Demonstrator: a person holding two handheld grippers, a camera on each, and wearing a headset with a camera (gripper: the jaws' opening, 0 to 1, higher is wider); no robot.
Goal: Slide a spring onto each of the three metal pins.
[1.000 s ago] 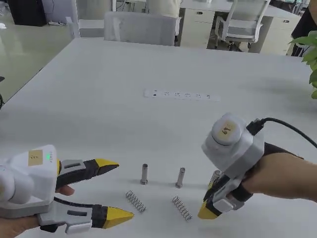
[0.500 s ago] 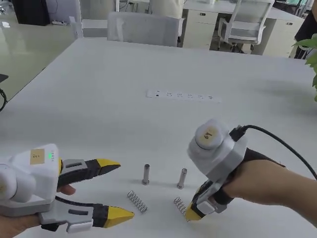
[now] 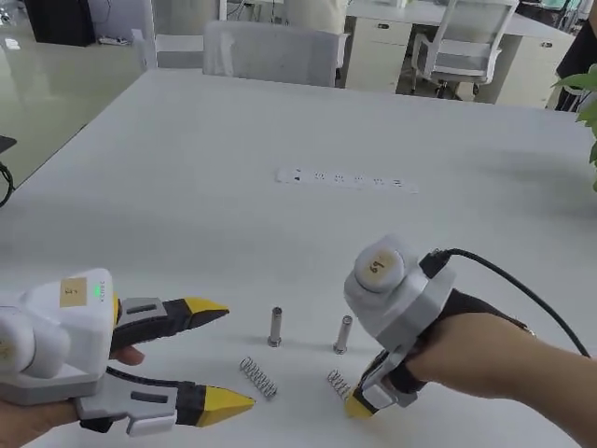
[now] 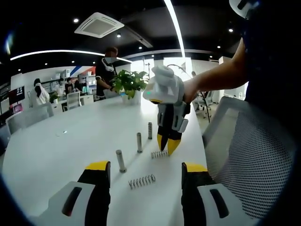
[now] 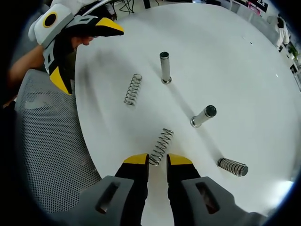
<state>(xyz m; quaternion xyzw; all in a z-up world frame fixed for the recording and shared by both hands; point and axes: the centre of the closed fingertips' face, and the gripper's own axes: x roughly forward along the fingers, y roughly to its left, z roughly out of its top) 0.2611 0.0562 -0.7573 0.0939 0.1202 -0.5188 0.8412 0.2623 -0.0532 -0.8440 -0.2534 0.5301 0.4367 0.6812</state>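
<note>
Right tongs point down at the white surface, tips a narrow gap apart on either side of the near end of a loose spring, with no clear pinch on it. Left tongs are spread wide and hold nothing, low over the near edge, with a second spring lying flat just ahead of them. Left pin and middle pin stand upright and bare just behind the two springs, and the end pin already has a spring on it.
</note>
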